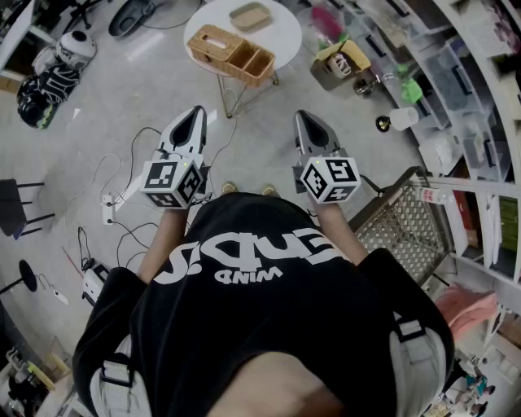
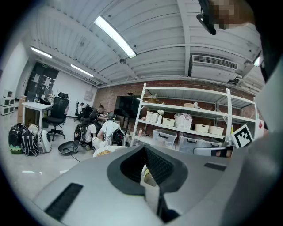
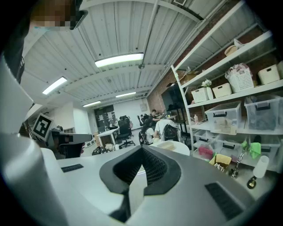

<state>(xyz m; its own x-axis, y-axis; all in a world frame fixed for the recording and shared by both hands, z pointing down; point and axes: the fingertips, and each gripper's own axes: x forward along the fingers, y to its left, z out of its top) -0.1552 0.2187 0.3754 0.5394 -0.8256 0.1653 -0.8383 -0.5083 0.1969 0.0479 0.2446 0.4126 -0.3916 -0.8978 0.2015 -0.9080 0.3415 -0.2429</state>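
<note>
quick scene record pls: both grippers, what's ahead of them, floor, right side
left gripper: held at chest height, fingers together, nothing between them
right gripper: beside the left, fingers together, nothing between them
ahead: round white table bearing a wicker basket with compartments and a small tray
floor: cables and a power strip at the person's left; backpacks further left
right side: wire cart; shelves with plastic bins
contact: neither gripper touches anything
</note>
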